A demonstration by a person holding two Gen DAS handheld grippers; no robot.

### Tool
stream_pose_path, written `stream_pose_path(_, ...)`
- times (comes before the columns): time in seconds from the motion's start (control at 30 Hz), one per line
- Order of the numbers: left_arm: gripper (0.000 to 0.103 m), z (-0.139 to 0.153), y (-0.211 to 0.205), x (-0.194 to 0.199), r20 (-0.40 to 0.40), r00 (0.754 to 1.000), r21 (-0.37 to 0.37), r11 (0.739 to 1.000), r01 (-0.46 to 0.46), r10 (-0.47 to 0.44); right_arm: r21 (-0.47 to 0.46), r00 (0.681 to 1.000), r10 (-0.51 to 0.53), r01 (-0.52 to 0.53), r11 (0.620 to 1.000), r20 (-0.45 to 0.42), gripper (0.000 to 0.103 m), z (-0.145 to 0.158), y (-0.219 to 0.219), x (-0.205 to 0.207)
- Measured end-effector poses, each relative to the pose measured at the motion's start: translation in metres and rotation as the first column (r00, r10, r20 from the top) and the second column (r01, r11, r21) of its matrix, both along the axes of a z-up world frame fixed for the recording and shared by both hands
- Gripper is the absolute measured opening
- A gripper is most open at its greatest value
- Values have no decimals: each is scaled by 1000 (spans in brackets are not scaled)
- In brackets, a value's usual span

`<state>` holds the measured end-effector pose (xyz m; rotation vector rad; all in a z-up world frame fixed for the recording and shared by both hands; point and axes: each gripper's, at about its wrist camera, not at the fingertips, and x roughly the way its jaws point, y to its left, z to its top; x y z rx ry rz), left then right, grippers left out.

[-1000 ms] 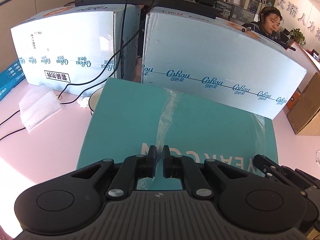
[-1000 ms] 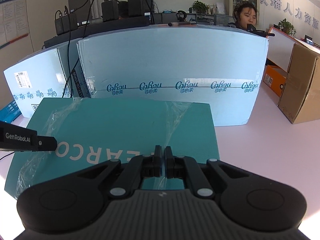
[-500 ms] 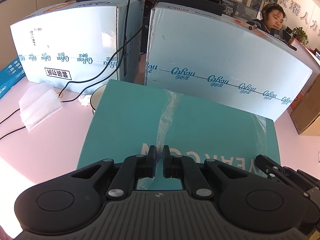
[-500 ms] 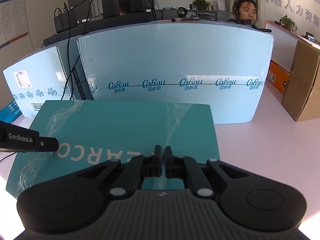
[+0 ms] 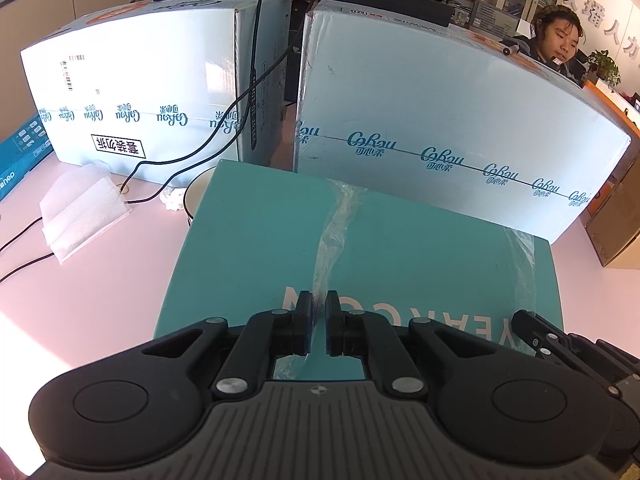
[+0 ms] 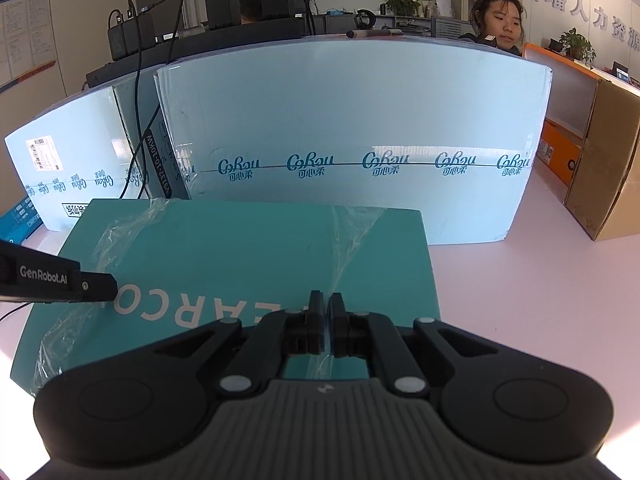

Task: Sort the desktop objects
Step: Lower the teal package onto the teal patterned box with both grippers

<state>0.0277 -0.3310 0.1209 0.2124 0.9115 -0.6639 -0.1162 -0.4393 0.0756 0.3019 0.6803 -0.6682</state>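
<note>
Desk: pink desk (image 5: 100,300), pale cartons (image 6: 352,136) walling the back.
Load: teal box (image 5: 360,248), plastic wrap (image 5: 332,240) bunched.
Left gripper (image 5: 318,322): pinching wrap, carrying its side.
Right gripper (image 6: 327,322): clenched on wrap, sharing the load.

There is one big teal box (image 5: 280,240) with clear plastic wrap on it. There are two grippers, the left gripper (image 5: 319,320) and the right gripper (image 6: 327,320). Two large pale blue boxes stand behind, a left one (image 5: 140,92) and a right one (image 5: 440,112). One brown cardboard box (image 6: 604,160) sits on the right, with one orange box (image 6: 556,152) beside it. One white bowl (image 5: 195,194) peeks out. There is one white foam pad (image 5: 80,216), one small crumpled white paper (image 5: 172,199), and one dark blue box (image 5: 20,156) at the left edge. One person (image 6: 498,24) sits behind.
</note>
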Motion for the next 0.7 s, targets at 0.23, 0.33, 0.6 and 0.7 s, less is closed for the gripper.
stream_pose_path(0.23, 4, 0, 0, 3, -4, 1000, -1, 1000, -5, 5, 4, 1000, 3, -3, 1000, -5, 6, -1, 0, 1)
stream_pose_path(0.33, 5, -2, 0, 5, -11, 1000, -3, 1000, -10, 10, 11, 1000, 3, -3, 1000, -10, 6, -3, -1, 2)
stream_pose_path(0.6, 5, -4, 0, 10, -17, 1000, -1, 1000, -21, 21, 19, 1000, 13, -13, 1000, -19, 6, -6, 0, 7)
stream_pose_path(0.7, 5, -6, 0, 12, -23, 999, 1, 1000, -22, 22, 19, 1000, 15, -14, 1000, -22, 6, -7, 0, 7)
